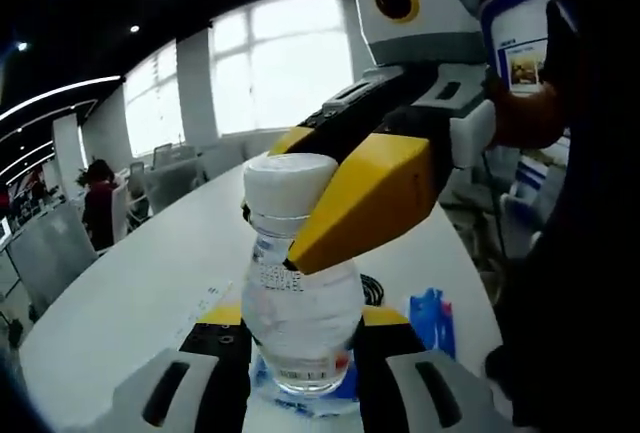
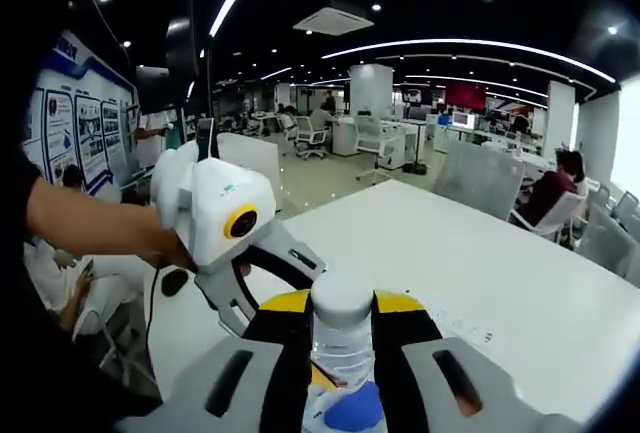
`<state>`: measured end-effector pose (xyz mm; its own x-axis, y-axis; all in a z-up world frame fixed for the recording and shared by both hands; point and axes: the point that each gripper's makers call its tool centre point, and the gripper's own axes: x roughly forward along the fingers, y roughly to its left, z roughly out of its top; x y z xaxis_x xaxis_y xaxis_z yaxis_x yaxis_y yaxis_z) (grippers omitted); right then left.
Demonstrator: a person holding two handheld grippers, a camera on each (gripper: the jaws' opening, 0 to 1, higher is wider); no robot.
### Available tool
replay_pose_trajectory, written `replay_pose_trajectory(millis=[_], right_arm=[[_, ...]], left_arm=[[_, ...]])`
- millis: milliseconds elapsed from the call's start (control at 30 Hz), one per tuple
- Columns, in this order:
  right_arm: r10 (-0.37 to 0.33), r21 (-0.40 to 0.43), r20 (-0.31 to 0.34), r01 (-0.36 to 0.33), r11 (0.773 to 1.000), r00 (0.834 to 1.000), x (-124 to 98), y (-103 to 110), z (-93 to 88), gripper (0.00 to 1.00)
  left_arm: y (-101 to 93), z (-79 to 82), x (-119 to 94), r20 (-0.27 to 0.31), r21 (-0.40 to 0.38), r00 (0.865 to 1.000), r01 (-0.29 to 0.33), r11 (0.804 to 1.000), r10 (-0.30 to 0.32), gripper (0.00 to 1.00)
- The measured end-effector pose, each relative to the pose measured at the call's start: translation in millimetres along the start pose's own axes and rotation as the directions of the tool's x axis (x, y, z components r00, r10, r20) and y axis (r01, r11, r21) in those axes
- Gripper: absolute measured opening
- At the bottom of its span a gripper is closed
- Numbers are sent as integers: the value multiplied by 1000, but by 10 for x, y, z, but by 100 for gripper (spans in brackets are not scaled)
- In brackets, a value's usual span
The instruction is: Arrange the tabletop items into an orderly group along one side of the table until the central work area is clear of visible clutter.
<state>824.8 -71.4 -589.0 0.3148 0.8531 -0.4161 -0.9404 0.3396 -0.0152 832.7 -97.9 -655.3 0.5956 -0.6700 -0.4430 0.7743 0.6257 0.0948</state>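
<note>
Left gripper view: a clear plastic water bottle [image 1: 300, 283] stands upright on the white table [image 1: 150, 293], long axis vertical, white screw cap [image 1: 290, 185] pointing up. Its base sits between the two jaws of the left gripper [image 1: 303, 353], which rise from the near edge of the view and close in on the lower body from both sides; the left claw is gripping the bottle low down. A blue label band shows at the bottle's foot.

The right gripper [image 1: 325, 213] comes in from the far right, yellow jaw angled down and leftward, its tip against the neck just under the cap. A second dark jaw lies behind the neck.

A small blue packet [image 1: 432, 318] lies on the table just right of the bottle. A dark cable [image 1: 372, 288] lies behind the bottle's right shoulder. A person in dark red [image 1: 98, 203] sits far left at the table's far edge.

Right gripper view: the same bottle [image 2: 342, 353] rises between the right gripper's [image 2: 340, 338] own jaws, cap [image 2: 341, 296] uppermost. The jaws press the neck from both sides; right claw clamped on the bottle. The left gripper [image 2: 285, 298] reaches in from the left, held by a hand [image 2: 190, 248], meeting the bottle lower down. The table [image 2: 480, 263] stretches far right; a seated person [image 2: 550, 193] is at its far end.
</note>
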Motion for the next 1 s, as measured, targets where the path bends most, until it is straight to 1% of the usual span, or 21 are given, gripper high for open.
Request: replay_pose_trajectory(millis=[133, 300, 400, 467, 600, 667, 767, 867, 900, 933, 1000], right_arm=[[-1, 7, -5, 1, 1000, 1000, 133, 33, 28, 16], [3, 9, -8, -3, 1000, 1000, 275, 70, 40, 16], [5, 14, -13, -4, 1000, 1000, 372, 99, 28, 16], [-2, 16, -15, 2, 1000, 1000, 469, 90, 25, 16], [-25, 15, -22, 26, 1000, 999, 612, 93, 8, 16], [-40, 3, -30, 40, 999, 999, 729, 98, -16, 16], [-52, 15, -39, 53, 998, 998, 871, 74, -71, 16], [-61, 29, -52, 63, 998, 997, 987, 67, -145, 16], [-63, 32, -55, 65, 997, 996, 999, 68, -155, 16], [-74, 42, -62, 76, 996, 995, 1048, 68, -188, 16], [-93, 36, -75, 96, 995, 993, 1128, 71, -244, 16]], left_arm=[[72, -78, -62, -6, -9, 1000, 10, 1000, -10, 37], [138, -157, -135, 2, -13, 1000, 25, 1000, -25, 37], [201, -242, -167, -10, -13, 999, 36, 999, -36, 37], [258, -301, -184, -16, -8, 999, 36, 999, -36, 37], [354, -410, -195, -19, -23, 999, 48, 999, -49, 37], [431, -502, -195, -25, -14, 998, 57, 998, -57, 37], [521, -631, -182, -44, -10, 997, 68, 998, -69, 37], [576, -761, -166, -65, -2, 993, 94, 996, -94, 37], [581, -774, -164, -67, -1, 993, 97, 995, -97, 37], [593, -822, -157, -76, 9, 991, 108, 994, -107, 37], [630, -914, -134, -95, 24, 988, 123, 992, -120, 37]])
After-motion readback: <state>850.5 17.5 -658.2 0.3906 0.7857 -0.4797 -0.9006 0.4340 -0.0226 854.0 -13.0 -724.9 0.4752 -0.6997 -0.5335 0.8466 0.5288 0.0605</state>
